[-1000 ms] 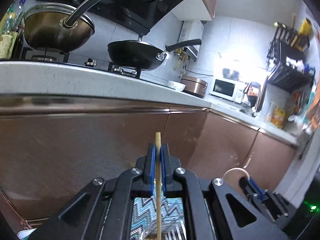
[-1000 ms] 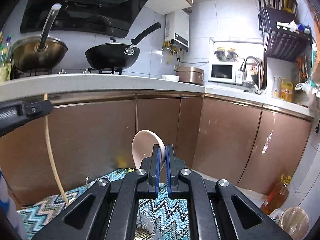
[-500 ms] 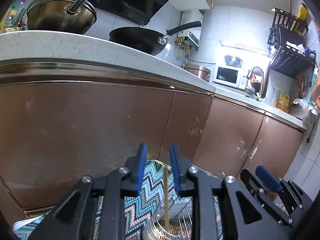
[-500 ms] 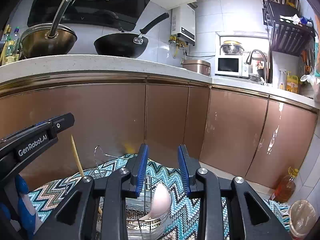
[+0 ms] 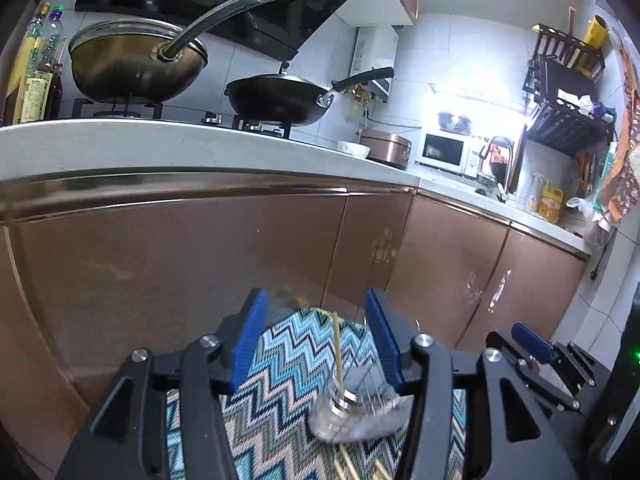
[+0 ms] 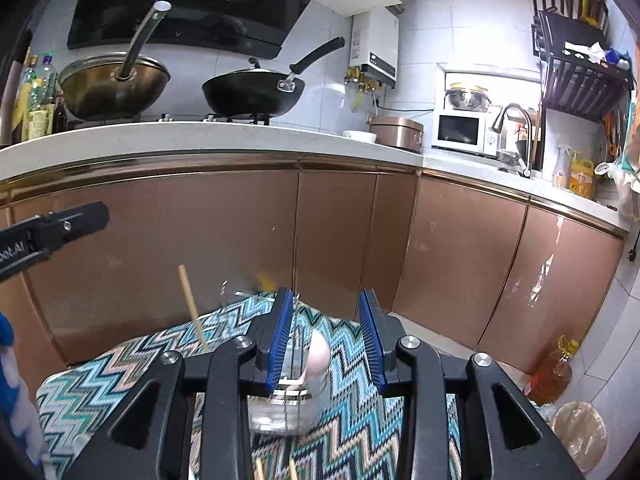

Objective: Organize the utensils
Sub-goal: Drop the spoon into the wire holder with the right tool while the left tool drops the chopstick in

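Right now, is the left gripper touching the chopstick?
Apart. In the left wrist view the left gripper is open, and the chopstick stands in the holder with mat showing on both sides of it.

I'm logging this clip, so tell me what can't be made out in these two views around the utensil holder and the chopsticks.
- Wire holder: motion-blurred in the left wrist view; in the right wrist view the gripper frame hides its base.
- Spoon: blurred pale shape, handle unseen inside the holder.
- Upright chopstick: lower end lost in the blur.
- Loose chopsticks on the zigzag mat: cut off by the bottom edge, count unclear.
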The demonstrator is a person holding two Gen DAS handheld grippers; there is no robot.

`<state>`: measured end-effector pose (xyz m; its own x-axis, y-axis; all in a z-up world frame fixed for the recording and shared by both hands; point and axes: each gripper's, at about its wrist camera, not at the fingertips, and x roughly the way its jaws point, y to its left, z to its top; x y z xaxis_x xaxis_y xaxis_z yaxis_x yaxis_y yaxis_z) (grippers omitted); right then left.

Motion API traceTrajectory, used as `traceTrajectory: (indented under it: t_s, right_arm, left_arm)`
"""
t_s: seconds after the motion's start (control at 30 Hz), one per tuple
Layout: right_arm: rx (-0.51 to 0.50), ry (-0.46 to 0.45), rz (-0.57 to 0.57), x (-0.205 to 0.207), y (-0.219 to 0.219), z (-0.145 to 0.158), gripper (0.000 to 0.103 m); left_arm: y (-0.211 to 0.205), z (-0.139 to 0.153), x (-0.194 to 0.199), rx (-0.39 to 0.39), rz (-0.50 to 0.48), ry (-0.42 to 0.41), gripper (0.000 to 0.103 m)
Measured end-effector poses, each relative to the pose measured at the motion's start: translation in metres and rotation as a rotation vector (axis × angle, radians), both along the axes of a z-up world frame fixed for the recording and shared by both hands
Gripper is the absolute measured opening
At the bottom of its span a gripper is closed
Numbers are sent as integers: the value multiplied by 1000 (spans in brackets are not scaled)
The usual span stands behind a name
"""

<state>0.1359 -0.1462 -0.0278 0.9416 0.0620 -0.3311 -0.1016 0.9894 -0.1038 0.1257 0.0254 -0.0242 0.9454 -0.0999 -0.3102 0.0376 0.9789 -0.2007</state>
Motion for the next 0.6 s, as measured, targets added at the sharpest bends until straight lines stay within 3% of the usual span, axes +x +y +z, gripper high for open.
traceTrajectory:
  t_s: [0.6]
  right_arm:
    - [-39, 59, 58, -103, -9, 28, 34]
  left_arm:
    - [97, 13, -102, -38, -50, 189, 50]
